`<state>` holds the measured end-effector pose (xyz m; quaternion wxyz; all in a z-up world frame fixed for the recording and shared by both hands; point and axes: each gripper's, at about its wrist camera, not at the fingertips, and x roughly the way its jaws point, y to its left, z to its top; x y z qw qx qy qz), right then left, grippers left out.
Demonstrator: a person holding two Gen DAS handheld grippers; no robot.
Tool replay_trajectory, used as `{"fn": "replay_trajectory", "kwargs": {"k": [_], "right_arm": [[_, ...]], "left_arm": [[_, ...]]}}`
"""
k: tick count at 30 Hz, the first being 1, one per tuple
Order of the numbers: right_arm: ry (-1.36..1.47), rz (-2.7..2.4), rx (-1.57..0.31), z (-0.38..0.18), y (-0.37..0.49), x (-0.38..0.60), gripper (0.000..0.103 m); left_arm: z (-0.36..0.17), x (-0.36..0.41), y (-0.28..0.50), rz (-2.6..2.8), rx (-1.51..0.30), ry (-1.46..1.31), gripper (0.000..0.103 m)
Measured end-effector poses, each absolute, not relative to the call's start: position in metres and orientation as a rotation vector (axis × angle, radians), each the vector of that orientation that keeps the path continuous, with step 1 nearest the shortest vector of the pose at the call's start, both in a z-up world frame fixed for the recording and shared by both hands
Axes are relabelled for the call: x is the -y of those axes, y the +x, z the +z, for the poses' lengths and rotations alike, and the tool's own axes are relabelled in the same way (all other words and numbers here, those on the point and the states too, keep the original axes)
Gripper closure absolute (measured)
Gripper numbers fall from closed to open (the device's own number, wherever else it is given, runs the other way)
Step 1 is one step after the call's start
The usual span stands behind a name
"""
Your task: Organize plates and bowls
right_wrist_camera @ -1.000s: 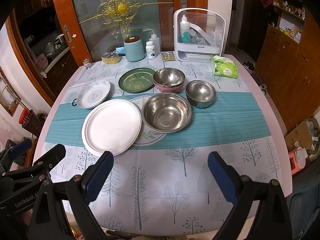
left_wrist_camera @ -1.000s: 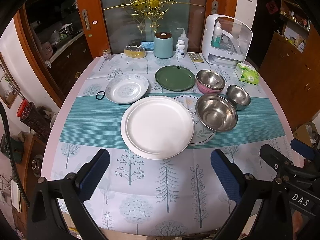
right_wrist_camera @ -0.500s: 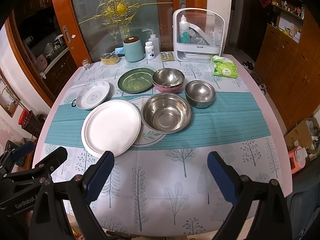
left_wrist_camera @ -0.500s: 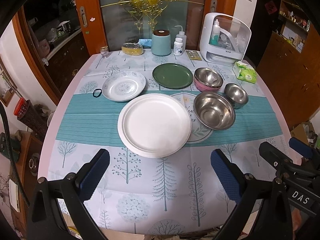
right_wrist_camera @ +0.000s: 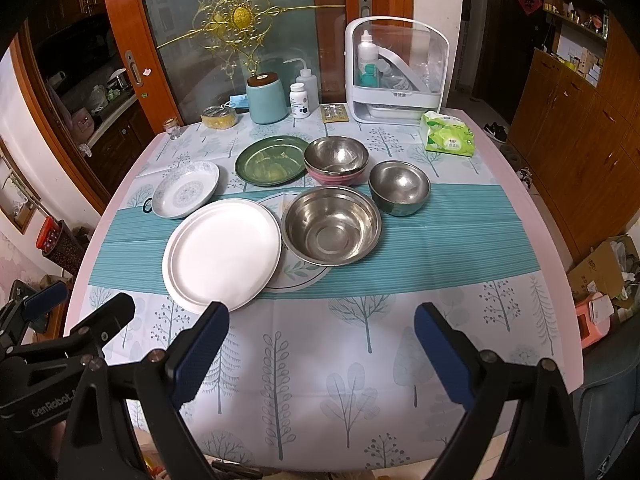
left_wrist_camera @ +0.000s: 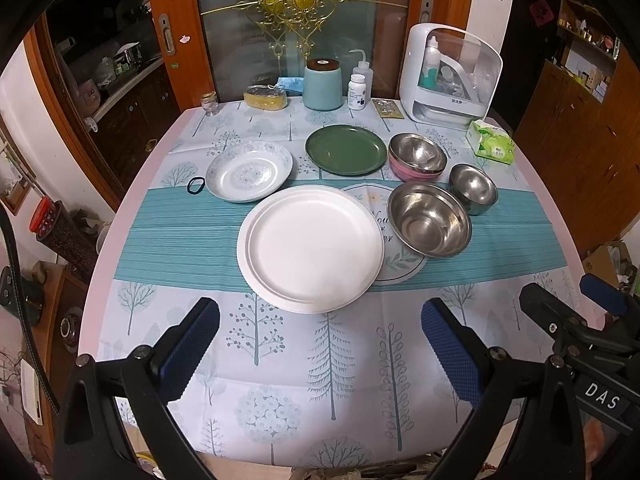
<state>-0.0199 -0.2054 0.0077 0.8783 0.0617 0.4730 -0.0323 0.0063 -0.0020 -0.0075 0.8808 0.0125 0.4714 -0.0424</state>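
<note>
Steel and ceramic sit spread across the middle of the tree-patterned tablecloth [left_wrist_camera: 280,344], nothing nested or stacked to plan yet, so I judge the sorting has not begun. I hold my left gripper [left_wrist_camera: 320,354] and my right gripper [right_wrist_camera: 322,354] side by side over the near edge of the table, both with jaws spread wide and empty, likely to take in the whole layout before choosing a first piece. I count three single plates: a large round white plate [left_wrist_camera: 310,246] nearest me, a patterned white shallow plate [left_wrist_camera: 249,171] behind it to the left, and a dark green round plate [left_wrist_camera: 346,149] further back. Bowls make four as I read them: a wide stainless steel bowl [right_wrist_camera: 331,225] touching or just beside the white plate, a smaller steel bowl with a dark outside [right_wrist_camera: 399,187] to its right, and a steel bowl [right_wrist_camera: 336,155] already resting inside a pink bowl [right_wrist_camera: 338,178]. A black hair tie [left_wrist_camera: 195,186] lies just beside the patterned plate.
</note>
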Motion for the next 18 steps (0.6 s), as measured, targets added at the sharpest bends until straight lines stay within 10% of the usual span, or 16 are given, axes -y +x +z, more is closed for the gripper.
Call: {"fn": "replay_trajectory", "kwargs": {"k": [18], "right_arm": [[0.121, -0.04, -0.927, 0.014, -0.0281, 0.2002, 0.008]], "left_arm": [[0.0008, -0.0082, 0.0002, -0.099, -0.95, 0.029, 0.002]]}}
